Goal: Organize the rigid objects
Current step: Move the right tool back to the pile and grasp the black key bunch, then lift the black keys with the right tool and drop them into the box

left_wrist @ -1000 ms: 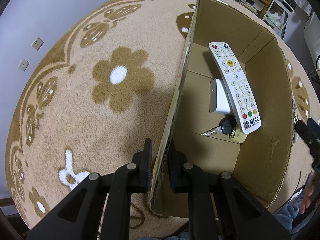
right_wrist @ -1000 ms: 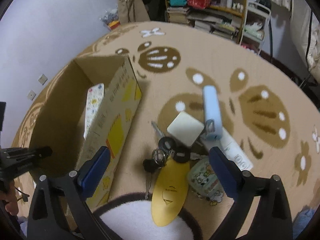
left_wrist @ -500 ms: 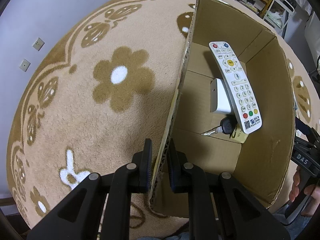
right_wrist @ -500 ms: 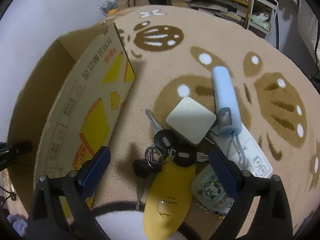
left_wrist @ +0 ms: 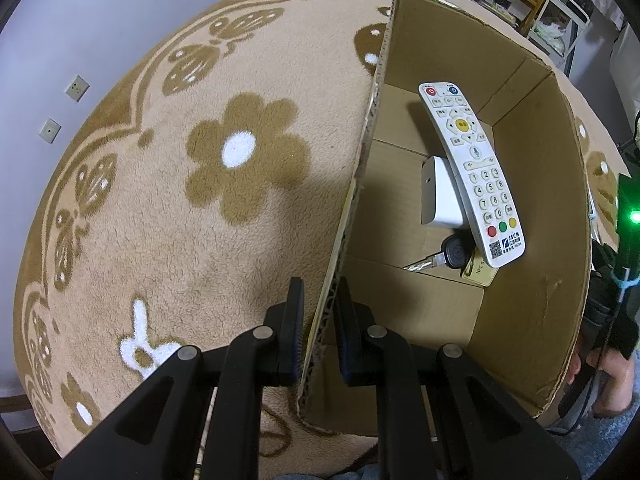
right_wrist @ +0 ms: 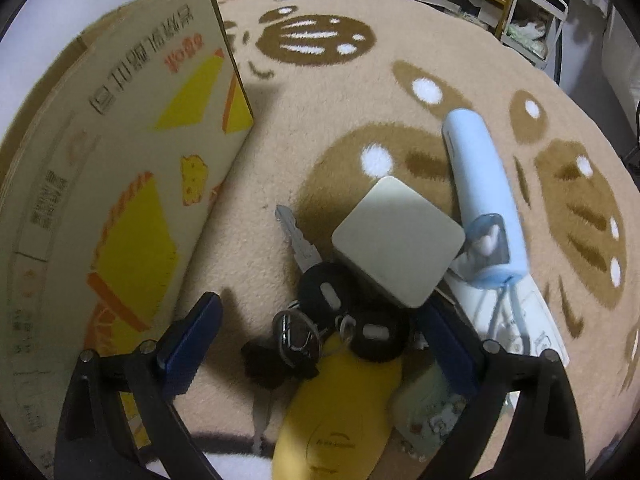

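Right wrist view: jaws wide, empty, over black keys (right_wrist: pixel 344 312) and seemingly cream square charger (right_wrist: pixel 398 240); left jaws pinching cardboard box (left_wrist: pixel 532 264) wall.

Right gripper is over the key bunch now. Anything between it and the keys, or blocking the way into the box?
Nothing lies between the open right gripper and the key bunch. The white square block rests against the keys' far side. The cardboard box wall stands to the left, so the keys must clear it.

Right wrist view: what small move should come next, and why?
Probably lower the open right gripper a little and close on the key bunch; its fingers already straddle the bunch. The left gripper grips the box wall.
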